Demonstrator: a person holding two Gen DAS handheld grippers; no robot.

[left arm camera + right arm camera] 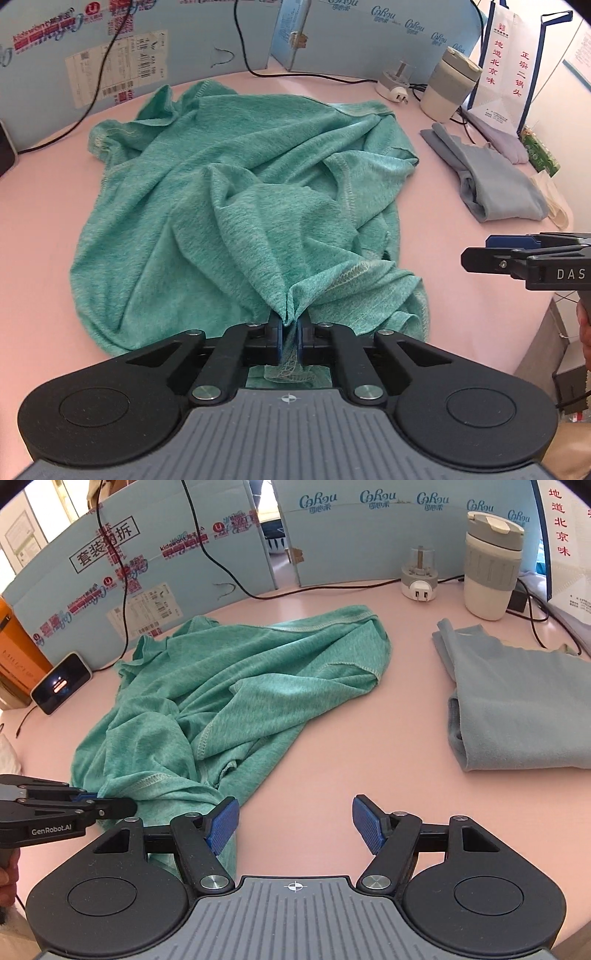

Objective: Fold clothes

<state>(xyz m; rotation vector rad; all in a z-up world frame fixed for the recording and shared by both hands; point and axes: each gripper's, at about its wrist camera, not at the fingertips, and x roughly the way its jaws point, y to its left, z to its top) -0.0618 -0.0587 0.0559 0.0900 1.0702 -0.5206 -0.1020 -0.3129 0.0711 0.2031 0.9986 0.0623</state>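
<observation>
Left wrist view: the left gripper (290, 334) is squeezed tight on a bunched edge of the green shirt (236, 206), which lies crumpled on the pink table (48, 206).

Right wrist view: the right gripper (295, 825) has its blue pads (221, 825) wide apart, holding nothing, just beside the shirt's near edge.

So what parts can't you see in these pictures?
- Left wrist view: the green shirt's near hem, hidden under the left gripper.
- Right wrist view: the folded blue cloth, cut off by the right edge.
- Both views: the small print on the shipping label, too tiny to read.
</observation>
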